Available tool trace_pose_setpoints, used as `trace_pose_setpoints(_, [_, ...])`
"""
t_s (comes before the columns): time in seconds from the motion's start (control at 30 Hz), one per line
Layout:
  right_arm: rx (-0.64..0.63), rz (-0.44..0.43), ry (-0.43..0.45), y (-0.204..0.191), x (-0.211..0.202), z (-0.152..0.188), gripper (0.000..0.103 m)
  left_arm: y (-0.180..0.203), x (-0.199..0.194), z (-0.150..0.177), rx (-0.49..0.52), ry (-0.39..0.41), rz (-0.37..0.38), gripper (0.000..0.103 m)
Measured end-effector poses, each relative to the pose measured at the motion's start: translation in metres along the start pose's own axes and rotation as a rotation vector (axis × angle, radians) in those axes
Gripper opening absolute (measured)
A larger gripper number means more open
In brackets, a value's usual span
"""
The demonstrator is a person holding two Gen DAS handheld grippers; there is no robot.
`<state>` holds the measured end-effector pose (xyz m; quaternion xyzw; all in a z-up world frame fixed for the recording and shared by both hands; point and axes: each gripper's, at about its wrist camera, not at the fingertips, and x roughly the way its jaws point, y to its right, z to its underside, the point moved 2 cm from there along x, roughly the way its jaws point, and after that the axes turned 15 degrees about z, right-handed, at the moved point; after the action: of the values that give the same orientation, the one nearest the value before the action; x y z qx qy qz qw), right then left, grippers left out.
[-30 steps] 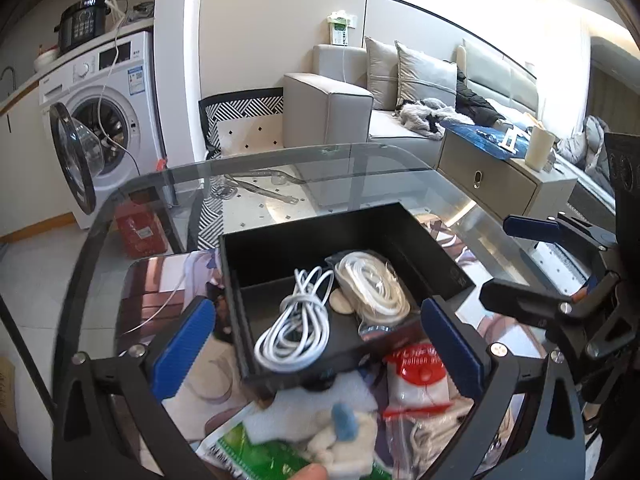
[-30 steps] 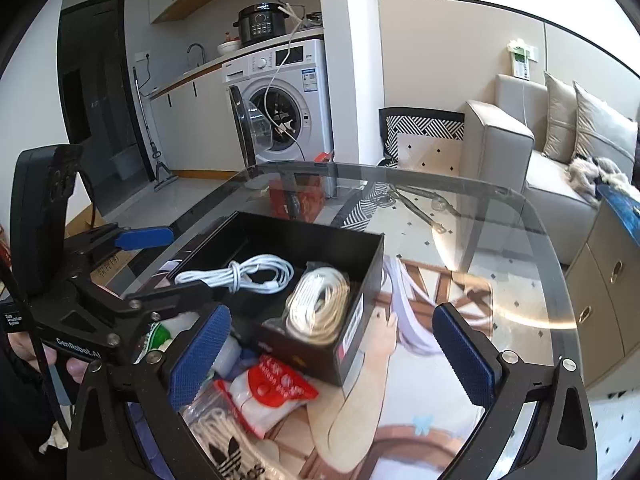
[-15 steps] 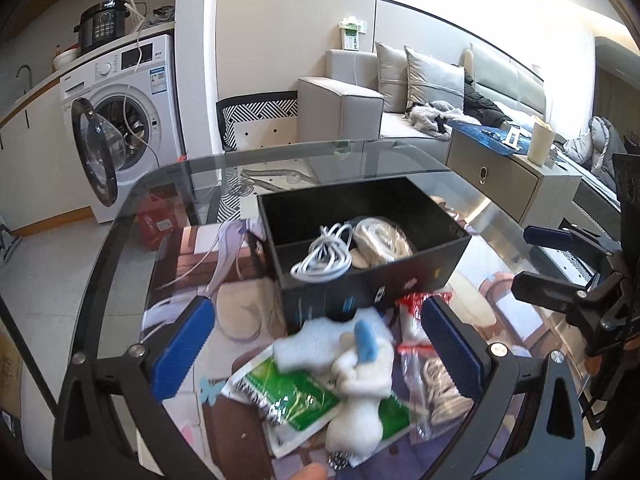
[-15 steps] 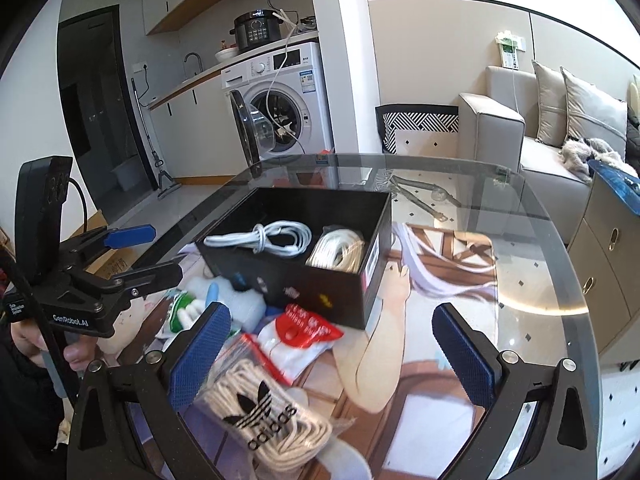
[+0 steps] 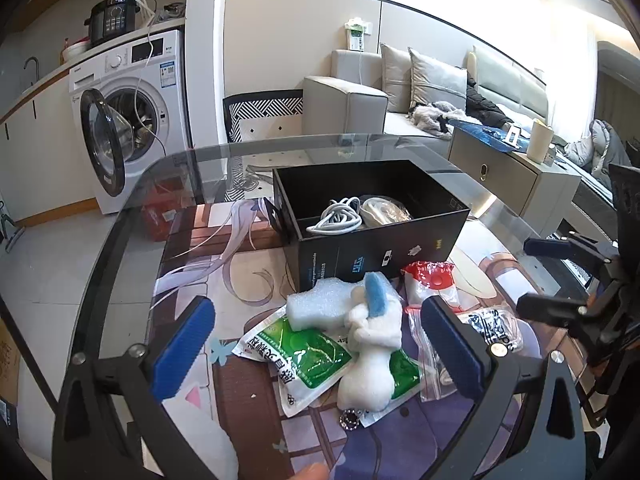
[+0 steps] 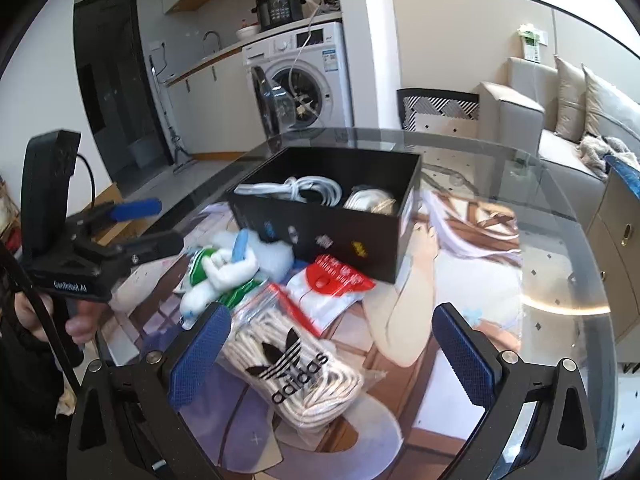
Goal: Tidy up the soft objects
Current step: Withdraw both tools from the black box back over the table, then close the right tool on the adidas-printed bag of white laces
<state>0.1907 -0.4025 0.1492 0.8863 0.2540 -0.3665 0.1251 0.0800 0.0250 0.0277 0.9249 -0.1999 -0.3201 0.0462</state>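
Your left gripper [image 5: 316, 344] hangs with its jaws wide apart and nothing between them, above the near side of the glass table [image 5: 132, 216]. Your right gripper [image 6: 332, 348] is likewise spread and empty, over the bagged rope [image 6: 296, 364].

Risks, left to right. The green packet [image 5: 300, 354] lies under the foam block [image 5: 320, 310] and the white plush toy [image 5: 376, 344]; if you pinch the packet first, the two things on top are likely to slide off, perhaps toward the near table edge. The plush toy is slack and lies partly on the foam, so a grip on one limb would probably let the rest droop and drag its neighbours. The red-topped bag [image 5: 430, 284] touches the foot of the black box [image 5: 380, 236]; a jaw pushed in there could shove the box along the smooth glass. The clear bag around the rope is slippery and loose, so closing on the film alone may let the contents sag out of your grip. The box already holds a white cable [image 5: 340, 218] and a second coil [image 5: 382, 210], so bulky pieces may sit above the rim.

Hard to make out. A small round dark thing [image 5: 351, 419] lies just near the plush toy; what it is cannot be told. The blue piece [image 5: 376, 290] on the toy may be part of it or separate. In the left view the rope bag is mostly hidden behind a gripper finger. The box floor under the coils is out of sight.
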Motion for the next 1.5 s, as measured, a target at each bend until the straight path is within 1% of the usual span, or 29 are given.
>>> trace_pose_setpoints(0.1, [-0.034, -0.011, -0.058, -0.006, 0.008, 0.006, 0.102, 0.001, 0.000, 0.003, 0.004, -0.004, -0.002, 0.103])
trace_pose_setpoints(0.17, [-0.056, -0.008, -0.068, -0.011, 0.011, 0.010, 0.102, -0.001, 0.001, 0.006, 0.007, -0.009, -0.004, 0.103])
trace_pose_setpoints(0.27, [-0.067, -0.037, -0.079, -0.016, 0.014, 0.015, 0.102, -0.003, 0.009, 0.010, 0.009, -0.039, 0.003, 0.103])
trace_pose_setpoints(0.47, [-0.086, -0.064, -0.097, -0.022, 0.020, 0.020, 0.102, -0.007, 0.016, 0.015, -0.006, -0.071, 0.012, 0.103])
trace_pose_setpoints(0.57, [-0.088, -0.088, -0.107, -0.024, 0.023, 0.022, 0.102, -0.004, 0.015, 0.014, -0.004, -0.073, 0.028, 0.103])
trace_pose_setpoints(0.83, [-0.104, -0.121, -0.110, -0.031, 0.028, 0.027, 0.102, -0.001, 0.010, 0.011, 0.000, -0.058, 0.038, 0.103])
trace_pose_setpoints(0.9, [-0.124, -0.121, -0.114, -0.035, 0.028, 0.029, 0.102, 0.000, 0.010, 0.010, 0.006, -0.059, 0.037, 0.103])
trace_pose_setpoints(1.17, [-0.202, -0.179, -0.166, -0.045, 0.026, 0.038, 0.102, 0.001, 0.010, 0.010, 0.011, -0.063, 0.037, 0.103])
trace_pose_setpoints(1.37, [-0.208, -0.179, -0.176, -0.046, 0.029, 0.042, 0.102, 0.001, 0.012, 0.011, 0.010, -0.067, 0.038, 0.103])
trace_pose_setpoints(1.43, [-0.209, -0.164, -0.173, -0.047, 0.030, 0.043, 0.102, 0.001, 0.013, 0.012, 0.010, -0.070, 0.040, 0.103])
trace_pose_setpoints(1.5, [-0.207, -0.145, -0.173, -0.045, 0.034, 0.043, 0.098, 0.001, 0.014, 0.012, 0.006, -0.073, 0.040, 0.103])
